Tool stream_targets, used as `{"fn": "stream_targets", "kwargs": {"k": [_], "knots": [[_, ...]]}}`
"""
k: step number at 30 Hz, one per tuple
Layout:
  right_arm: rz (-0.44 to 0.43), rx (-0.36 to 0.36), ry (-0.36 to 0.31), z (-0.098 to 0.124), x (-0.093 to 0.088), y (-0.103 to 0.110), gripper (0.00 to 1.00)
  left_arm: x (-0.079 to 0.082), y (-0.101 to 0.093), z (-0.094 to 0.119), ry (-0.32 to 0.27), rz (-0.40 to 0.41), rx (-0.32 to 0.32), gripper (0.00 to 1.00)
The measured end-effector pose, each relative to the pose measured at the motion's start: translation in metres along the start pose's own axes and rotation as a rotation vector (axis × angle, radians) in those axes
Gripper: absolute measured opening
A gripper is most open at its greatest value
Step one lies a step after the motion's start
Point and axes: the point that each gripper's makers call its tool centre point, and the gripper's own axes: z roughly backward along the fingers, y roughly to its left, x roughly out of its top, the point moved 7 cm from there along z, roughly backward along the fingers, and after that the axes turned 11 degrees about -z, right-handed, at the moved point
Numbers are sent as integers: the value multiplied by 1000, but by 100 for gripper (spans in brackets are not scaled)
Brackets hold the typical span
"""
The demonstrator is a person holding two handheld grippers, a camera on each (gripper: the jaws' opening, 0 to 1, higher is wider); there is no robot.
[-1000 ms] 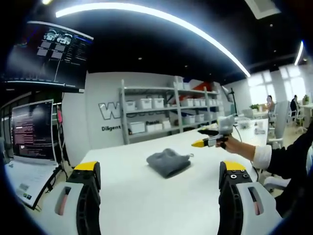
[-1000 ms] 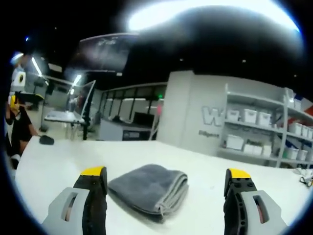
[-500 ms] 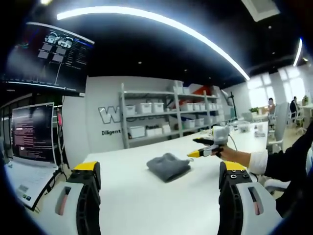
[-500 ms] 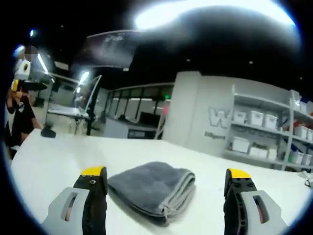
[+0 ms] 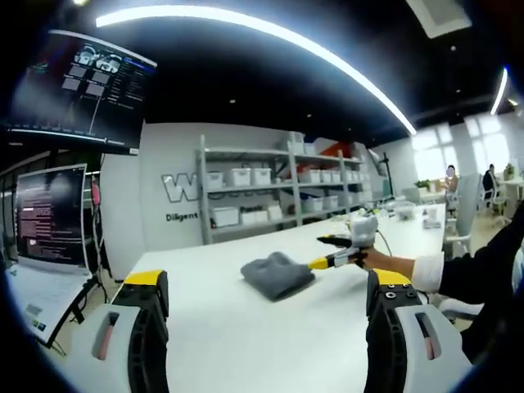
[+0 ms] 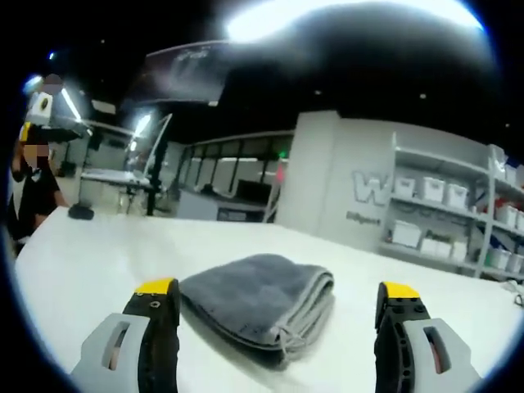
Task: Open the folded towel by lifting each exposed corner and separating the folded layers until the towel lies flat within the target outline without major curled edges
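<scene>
A white table is shown bearing a folded grey towel near its middle; the left gripper is held with jaws wide apart, well short of the towel; the right gripper is seen open, its jaws flanking the towel's near edge.
</scene>
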Motion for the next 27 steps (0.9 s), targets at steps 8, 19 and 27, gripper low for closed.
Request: {"fn": "stream_targets", "kwargs": {"k": [8, 19, 27], "knots": [[-18, -28, 54, 0, -11, -7, 99, 2, -1, 1, 2, -22, 4, 99], [-13, -66, 141, -4, -25, -12, 99, -1, 0, -2, 16, -21, 2, 99], [-12, -90, 194, -7, -35, -15, 98, -3, -3, -5, 31, -27, -10, 99]]}}
